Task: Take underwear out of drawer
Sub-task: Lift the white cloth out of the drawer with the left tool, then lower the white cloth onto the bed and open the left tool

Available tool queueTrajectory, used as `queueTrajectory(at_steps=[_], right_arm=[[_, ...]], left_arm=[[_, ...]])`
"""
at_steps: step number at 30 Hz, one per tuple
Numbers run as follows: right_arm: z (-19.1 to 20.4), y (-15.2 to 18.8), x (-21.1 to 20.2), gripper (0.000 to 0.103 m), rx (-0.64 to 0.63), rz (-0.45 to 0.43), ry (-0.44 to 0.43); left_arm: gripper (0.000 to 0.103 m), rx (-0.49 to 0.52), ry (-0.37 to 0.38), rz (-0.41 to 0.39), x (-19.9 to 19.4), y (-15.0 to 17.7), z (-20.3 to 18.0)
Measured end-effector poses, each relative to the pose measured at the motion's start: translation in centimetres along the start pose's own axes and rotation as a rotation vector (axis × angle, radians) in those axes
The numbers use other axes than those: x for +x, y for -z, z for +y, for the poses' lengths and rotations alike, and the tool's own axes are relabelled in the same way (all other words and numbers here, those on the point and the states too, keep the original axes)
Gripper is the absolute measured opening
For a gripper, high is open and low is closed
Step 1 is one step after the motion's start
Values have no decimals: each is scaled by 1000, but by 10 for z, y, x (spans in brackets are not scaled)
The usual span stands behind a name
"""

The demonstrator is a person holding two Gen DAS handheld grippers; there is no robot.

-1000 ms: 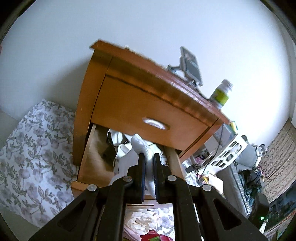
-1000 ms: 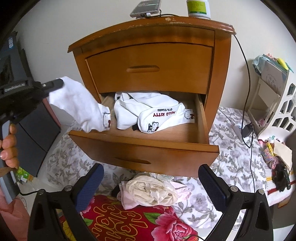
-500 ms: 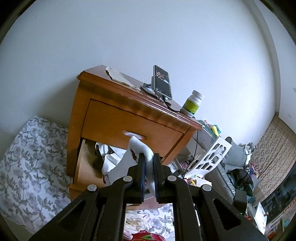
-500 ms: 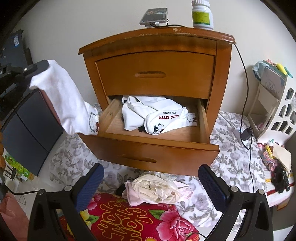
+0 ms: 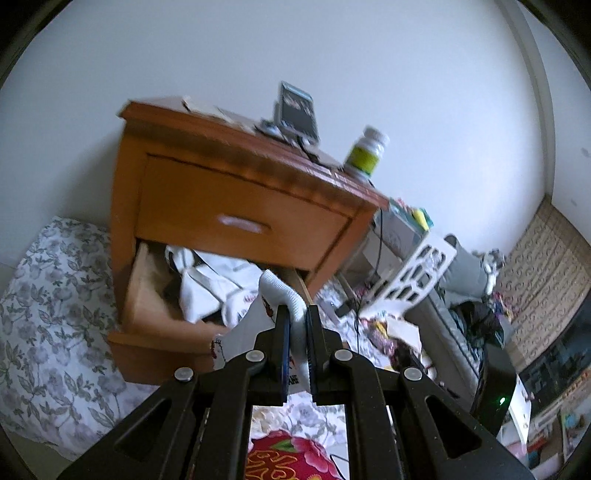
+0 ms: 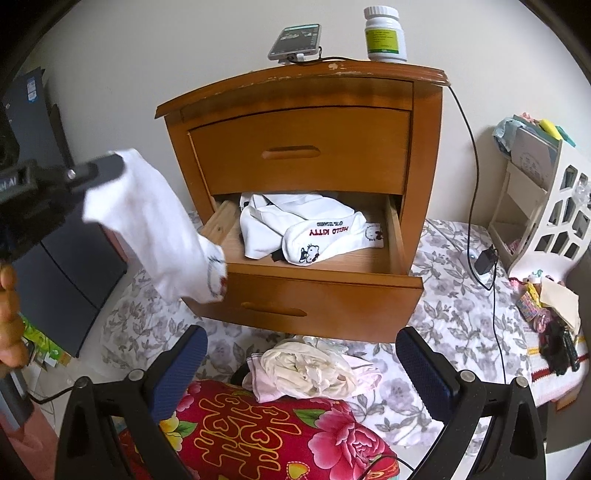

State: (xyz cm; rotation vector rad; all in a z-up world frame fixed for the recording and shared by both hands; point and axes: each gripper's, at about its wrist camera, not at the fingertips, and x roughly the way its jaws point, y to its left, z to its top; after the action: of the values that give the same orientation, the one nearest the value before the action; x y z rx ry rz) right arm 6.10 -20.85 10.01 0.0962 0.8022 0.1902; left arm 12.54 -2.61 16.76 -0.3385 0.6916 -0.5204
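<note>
Underwear pinched in left gripper, hanging length only from right wrist, right gripper wide, empty.

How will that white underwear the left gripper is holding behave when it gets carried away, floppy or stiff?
Probably floppy: the white underwear hangs limp below the left gripper, which pinches only one edge. It looks light, so it may swing. It could snag little, since it hangs clear of the open drawer.

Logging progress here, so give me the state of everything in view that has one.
Top drawer: shut.
Bottom drawer: open, white clothes inside.
Underwear: out, hanging from left gripper.
Left gripper: shut on it.
Right gripper: open, empty.
Bottle: capped, upright.
</note>
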Motion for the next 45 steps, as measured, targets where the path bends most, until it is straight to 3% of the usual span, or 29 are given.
queueTrajectory(at_steps=[13,24,31,38,45], right_arm=[[-18,2,6,103,33,17,16],[-27,4,18,103,46,47,31],[-28,5,24,103,43,63,34],[-26,5,34,103,39,88,34],[-28,4,48,103,42,116,36]], left_arm=[[8,11,87,223,73,32,-18],[8,-34,113,321,107,49,-9],[8,-71,44,373,125,65,17],[8,-124,-39,474,151,98,52],[8,-76,-141,546,171,122,67]])
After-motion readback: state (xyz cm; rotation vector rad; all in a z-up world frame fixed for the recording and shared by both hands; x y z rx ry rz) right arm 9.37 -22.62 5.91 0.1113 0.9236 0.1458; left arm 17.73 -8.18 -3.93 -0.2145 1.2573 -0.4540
